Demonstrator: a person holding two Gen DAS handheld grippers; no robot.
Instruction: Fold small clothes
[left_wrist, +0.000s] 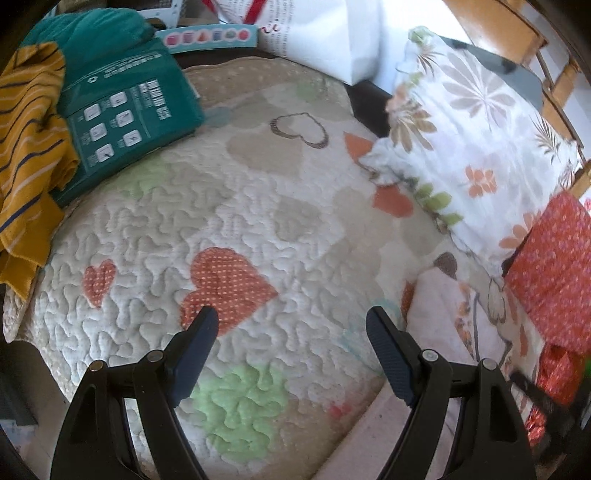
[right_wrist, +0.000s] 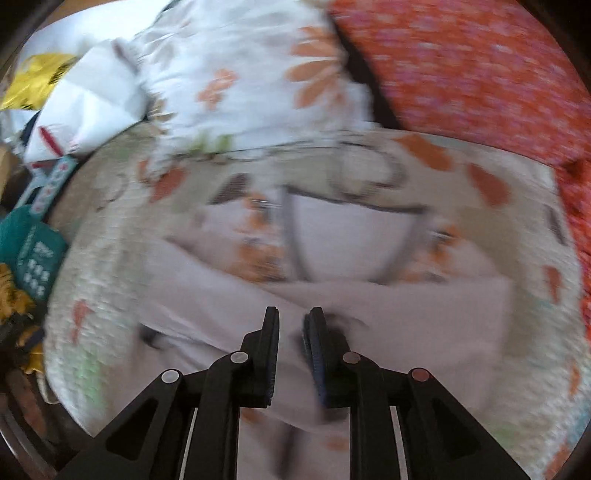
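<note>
Both tools hang over a heart-patterned quilt (left_wrist: 236, 206), the small pale garment (right_wrist: 369, 314) lying flat under the right one.

Left tool (left_wrist: 291, 321) is spread wide with nothing between its fingers, above bare quilt; the garment's edge (left_wrist: 443, 317) lies just to its right. Right tool (right_wrist: 291, 317) is parted by a narrow gap; motion blur hides whether it touches the pale cloth below. Around the work area: a floral pillow (left_wrist: 472, 133) and a red dotted cloth (left_wrist: 554, 273) crowd the right side, a teal package (left_wrist: 122, 110) and a mustard striped cloth (left_wrist: 29, 147) sit at the left edge, and a white bag (left_wrist: 325, 37) stands at the far end.
</note>
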